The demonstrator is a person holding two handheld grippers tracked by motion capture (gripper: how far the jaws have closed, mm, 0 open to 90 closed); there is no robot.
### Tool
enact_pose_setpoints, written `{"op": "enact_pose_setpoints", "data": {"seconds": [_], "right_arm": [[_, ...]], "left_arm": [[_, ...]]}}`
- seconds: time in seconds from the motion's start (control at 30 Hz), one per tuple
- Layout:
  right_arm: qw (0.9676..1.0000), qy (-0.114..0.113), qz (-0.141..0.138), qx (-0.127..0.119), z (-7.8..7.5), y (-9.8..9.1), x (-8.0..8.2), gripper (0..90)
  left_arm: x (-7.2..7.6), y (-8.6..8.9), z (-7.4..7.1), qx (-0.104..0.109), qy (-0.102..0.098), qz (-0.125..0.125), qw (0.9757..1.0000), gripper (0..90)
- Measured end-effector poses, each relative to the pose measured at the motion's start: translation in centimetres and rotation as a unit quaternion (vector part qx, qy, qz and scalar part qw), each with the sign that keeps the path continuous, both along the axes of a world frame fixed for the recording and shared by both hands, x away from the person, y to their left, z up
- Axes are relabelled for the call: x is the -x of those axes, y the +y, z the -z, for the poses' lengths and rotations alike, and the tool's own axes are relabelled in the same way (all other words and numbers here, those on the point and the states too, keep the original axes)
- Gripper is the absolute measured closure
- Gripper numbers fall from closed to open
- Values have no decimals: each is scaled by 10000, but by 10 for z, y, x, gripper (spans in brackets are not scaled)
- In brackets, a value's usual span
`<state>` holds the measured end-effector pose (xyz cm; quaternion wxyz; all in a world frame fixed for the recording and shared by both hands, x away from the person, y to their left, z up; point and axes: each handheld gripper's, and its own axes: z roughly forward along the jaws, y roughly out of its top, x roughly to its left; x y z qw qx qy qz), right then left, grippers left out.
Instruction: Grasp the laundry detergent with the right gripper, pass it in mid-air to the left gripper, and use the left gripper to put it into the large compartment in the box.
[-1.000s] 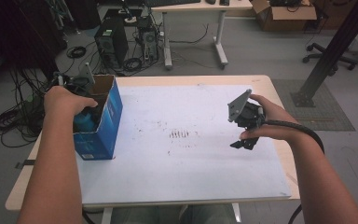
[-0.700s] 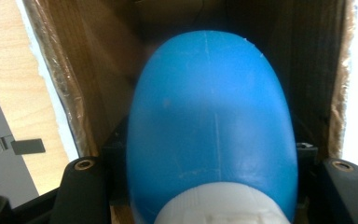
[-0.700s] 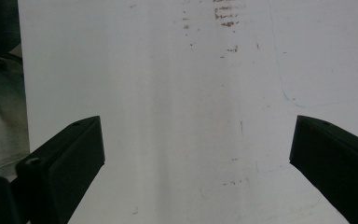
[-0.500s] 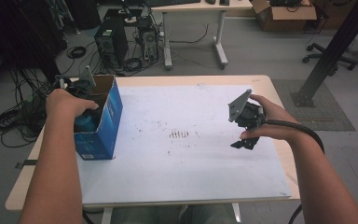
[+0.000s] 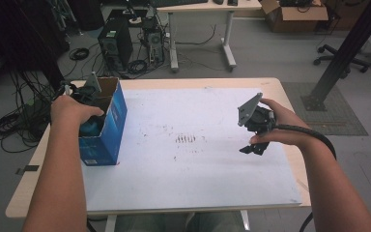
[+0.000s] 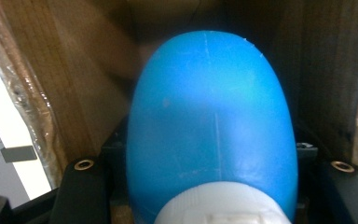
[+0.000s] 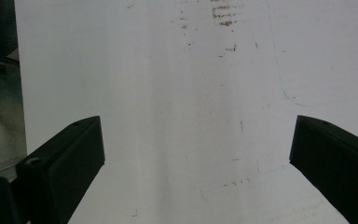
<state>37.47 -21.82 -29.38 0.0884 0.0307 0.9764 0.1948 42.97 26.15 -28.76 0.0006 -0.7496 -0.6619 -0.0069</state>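
The left gripper [image 5: 84, 99] is down inside the open top of the box [image 5: 108, 130] at the table's left edge, and in the left gripper view its jaws stand on either side of the bottle [image 6: 212, 126], pinching it just above the white cap [image 6: 219, 207]. The bottle is thus held inside the box, its rounded end pointing deeper in, with the brown card walls close around it. Whether it is going in or coming out cannot be told from this moment; by my judgement the grasp is made, and what is left is to carry the bottle clear of the box or let it go there. The right gripper [image 5: 254, 147] hangs above the sheet [image 5: 188, 169] on the right side of the table [image 5: 275, 84], well apart from the box, and in the right gripper view its jaws are spread wide with nothing between them, so it seems to wait. The bottle is smooth, slightly glossy blue plastic, egg-shaped, with a faint mould seam running down its middle and a ribbed white cap. The box is corrugated card, printed blue outside and raw brown inside, with clear tape along its flap edges. The sheet is matt white, scuffed with small dark marks near its middle, and it covers most of the pale wooden top. Both grippers have hard black jaws.
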Motion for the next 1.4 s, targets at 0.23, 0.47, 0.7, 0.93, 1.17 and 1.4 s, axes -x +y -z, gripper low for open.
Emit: {"op": "enact_pose_setpoints", "data": {"seconds": [0.23, 0.47, 0.7, 0.93, 1.17, 1.4], "right_arm": [[10000, -26, -17, -15, -2, 1, 0, 33], [10000, -37, -9, -17, -3, -1, 1, 33], [10000, -26, 17, -13, -3, -3, 2, 33], [10000, -29, 3, -32, -3, -2, 2, 33], [10000, -23, 2, -30, -3, 1, 4, 33], [10000, -42, 22, -33, -4, -1, 5, 33]], "left_arm": [[1, -2, 1, -33, -57, 9, 10000, 384], [1, -2, 1, -26, -81, -2, 10000, 384], [0, -2, 1, -31, -102, -27, 9999, 381], [2, -2, -5, -104, -149, -57, 9998, 331], [4, -3, -9, -92, -201, -57, 9997, 342], [5, -4, -12, -138, -234, -62, 9996, 342]]}}
